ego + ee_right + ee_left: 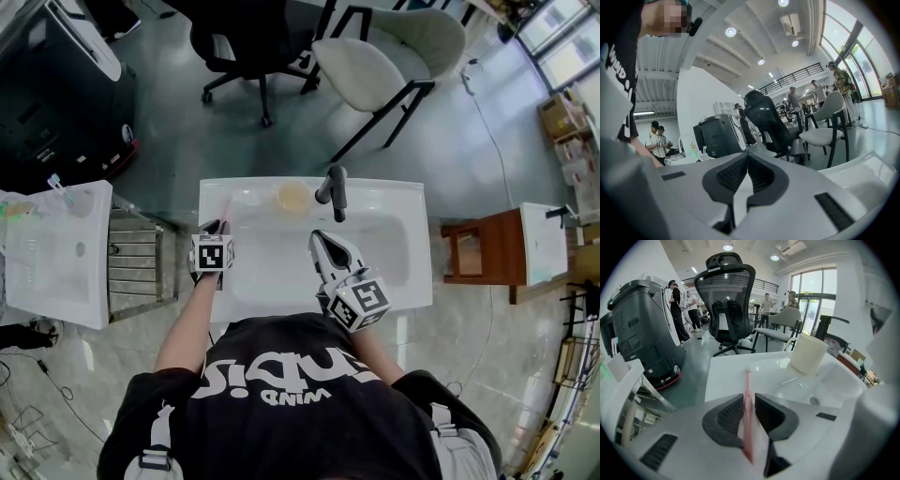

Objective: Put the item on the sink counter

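Far left on the floor stands a dark machine [56, 89]. A black chair [246, 37] and a white chair [394, 52] stand beyond the white sink [412, 281]. The sink's counter [246, 192] is the flat rim along its far edge.

The right gripper [747, 157] hangs over the basin's near right part, jaws closed tip to tip with nothing between them. The left gripper [749, 397] is at the sink's left edge and points toward the far counter. Its jaws stand slightly apart (a sliver of gap shows beside the right pad).

The black faucet [333, 190] rises from the far rim near the middle, and a pale cup [292, 197] stands just left of it on the counter.

The pink toothbrush [747, 404] lies lengthwise between the left gripper's jaws, against the left pad. Its head reaches out over the far left counter, left of the cup and well apart from it. I cannot tell whether its tip touches the counter.
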The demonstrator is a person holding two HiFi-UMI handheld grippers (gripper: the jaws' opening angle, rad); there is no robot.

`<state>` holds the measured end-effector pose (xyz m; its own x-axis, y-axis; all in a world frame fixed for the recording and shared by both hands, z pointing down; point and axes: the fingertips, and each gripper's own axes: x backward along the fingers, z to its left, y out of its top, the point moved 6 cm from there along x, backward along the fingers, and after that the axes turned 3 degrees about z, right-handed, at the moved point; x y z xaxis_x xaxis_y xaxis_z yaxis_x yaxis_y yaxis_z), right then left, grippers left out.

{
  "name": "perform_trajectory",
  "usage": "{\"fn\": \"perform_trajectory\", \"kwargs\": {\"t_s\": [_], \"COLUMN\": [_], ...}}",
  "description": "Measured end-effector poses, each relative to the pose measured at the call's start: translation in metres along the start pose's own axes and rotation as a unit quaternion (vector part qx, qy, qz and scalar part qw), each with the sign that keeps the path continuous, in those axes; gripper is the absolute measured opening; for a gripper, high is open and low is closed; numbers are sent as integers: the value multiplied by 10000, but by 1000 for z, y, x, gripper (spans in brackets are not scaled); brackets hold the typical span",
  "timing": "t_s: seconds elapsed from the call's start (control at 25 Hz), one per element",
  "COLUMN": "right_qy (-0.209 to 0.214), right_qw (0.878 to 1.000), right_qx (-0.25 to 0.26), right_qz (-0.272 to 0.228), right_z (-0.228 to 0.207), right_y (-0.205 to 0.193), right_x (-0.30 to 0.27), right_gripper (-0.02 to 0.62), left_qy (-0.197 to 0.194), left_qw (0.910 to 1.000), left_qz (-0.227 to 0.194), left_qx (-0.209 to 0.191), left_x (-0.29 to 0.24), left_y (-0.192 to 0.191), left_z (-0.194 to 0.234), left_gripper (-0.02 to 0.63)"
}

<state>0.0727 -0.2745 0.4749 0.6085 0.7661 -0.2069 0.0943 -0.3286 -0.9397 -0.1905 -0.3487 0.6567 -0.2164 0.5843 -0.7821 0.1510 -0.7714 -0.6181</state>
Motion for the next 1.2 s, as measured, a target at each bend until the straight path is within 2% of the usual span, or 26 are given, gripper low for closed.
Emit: {"fn": "perform_trajectory", "kwargs": {"t_s": [0.12,0.32,0.76,0.84,1.0,1.2], "right_qy": [7,14,72,84,120,149], "right_qw": [10000,10000,10000,10000,9999,9999], "right_qx": [-2,-7,26,33,41,67], "right_qz": [-8,9,-9,-3,-4,0], "right_z": [-1,-1,0,1,2,3], "right_y": [0,0,0,0,0,0], "right_x": [1,2,3,2,1,4], "right_gripper": [20,20,20,20,18,19], "left_qy": [-41,-65,94,140,297,280], "left_qw": [10000,9999,9991,9987,9983,9980], "left_qz": [-52,-115,-406,-481,-493,-557], "left_qx": [22,57,64,49,-19,-40], "left_x": [1,3,15,19,26,38], "left_y": [1,2,3,5,4,4], "left_z": [-1,-2,0,2,4,0], "left_gripper": [114,135,133,124,40,21]}}
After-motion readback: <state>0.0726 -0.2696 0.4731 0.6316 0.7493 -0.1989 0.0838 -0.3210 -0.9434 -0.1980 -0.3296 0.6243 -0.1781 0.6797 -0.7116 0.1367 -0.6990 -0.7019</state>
